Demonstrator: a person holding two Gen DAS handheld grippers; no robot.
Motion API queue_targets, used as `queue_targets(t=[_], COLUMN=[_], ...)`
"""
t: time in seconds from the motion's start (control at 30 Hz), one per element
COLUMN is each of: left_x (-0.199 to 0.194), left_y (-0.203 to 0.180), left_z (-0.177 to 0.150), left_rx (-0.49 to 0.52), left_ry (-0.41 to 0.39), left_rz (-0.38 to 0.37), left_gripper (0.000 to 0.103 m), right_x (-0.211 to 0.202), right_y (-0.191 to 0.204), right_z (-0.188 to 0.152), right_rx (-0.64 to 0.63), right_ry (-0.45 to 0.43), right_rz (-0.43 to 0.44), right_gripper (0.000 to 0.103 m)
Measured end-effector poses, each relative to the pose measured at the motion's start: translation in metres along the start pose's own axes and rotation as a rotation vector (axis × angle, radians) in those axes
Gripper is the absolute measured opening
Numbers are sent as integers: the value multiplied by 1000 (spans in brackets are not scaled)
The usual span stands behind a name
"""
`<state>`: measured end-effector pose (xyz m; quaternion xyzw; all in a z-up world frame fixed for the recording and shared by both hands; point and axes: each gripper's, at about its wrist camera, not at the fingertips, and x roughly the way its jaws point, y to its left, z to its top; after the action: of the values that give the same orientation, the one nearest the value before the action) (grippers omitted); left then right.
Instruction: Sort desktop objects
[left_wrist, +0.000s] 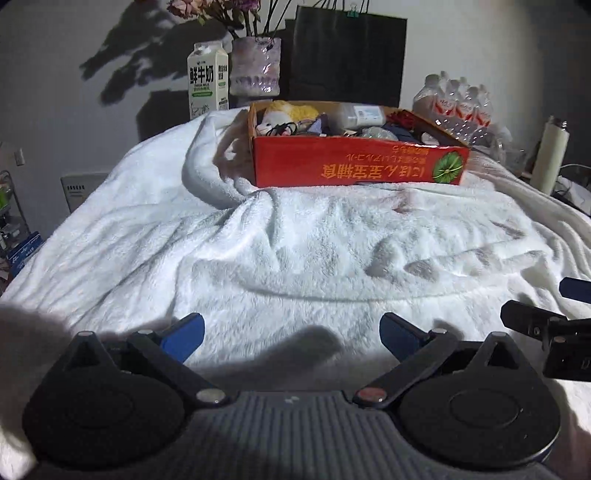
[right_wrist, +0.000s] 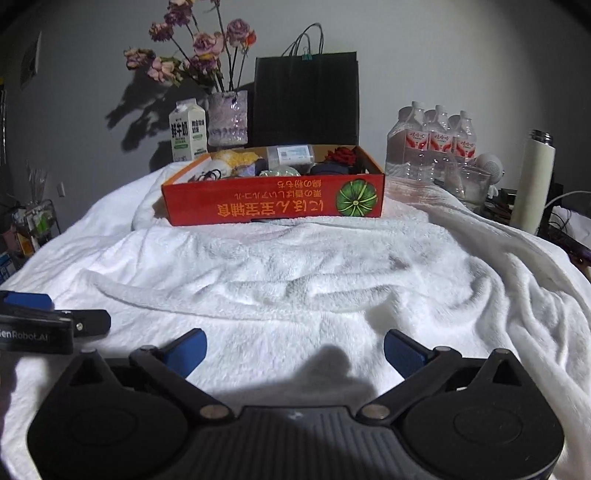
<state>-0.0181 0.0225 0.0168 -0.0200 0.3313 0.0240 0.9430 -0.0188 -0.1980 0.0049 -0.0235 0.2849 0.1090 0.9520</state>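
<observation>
Left wrist view: left gripper, jaws spread wide, nothing between them, above a rumpled white blanket; right gripper partly visible at the right edge. Right wrist view: right gripper, jaws likewise wide and empty, over the same blanket. Red cardboard box at the far end of the blanket, holding a yellow plush toy, a red flower and other small items. Behind the box: milk carton, vase of flowers, black paper bag. Right of the box: pack of water bottles, white flask
</observation>
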Motion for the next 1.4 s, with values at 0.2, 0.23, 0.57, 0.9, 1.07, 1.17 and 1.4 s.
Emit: queue_targets(t=[0.2, 0.23, 0.57, 0.9, 1.07, 1.17, 1.4], left_x=[31, 34, 46, 45, 48, 49, 49], left_y=[-3, -3, -9, -19, -19, -20, -20], left_z=[12, 13, 16, 16, 15, 15, 15], left_rx=[4, 11, 11, 81, 49, 35, 30], left_ry=[37, 35, 18, 12, 16, 11, 12], left_rz=[-9, -8, -7, -62, -60, -51, -50], left_gripper=[103, 103, 103, 103, 103, 103, 103], right_x=[35, 39, 62, 65, 65, 65, 65], right_y=[-5, -7, -13, -19, -20, -20, -20], right_z=[14, 15, 19, 18, 18, 18, 18], right_rx=[-31, -37, -3, 33, 36, 36, 36], right_ry=[20, 26, 67, 83, 83, 83, 83], right_rz=[-38, -41, -22, 3, 5, 5, 5], right_gripper=[102, 102, 103, 103, 103, 103, 103])
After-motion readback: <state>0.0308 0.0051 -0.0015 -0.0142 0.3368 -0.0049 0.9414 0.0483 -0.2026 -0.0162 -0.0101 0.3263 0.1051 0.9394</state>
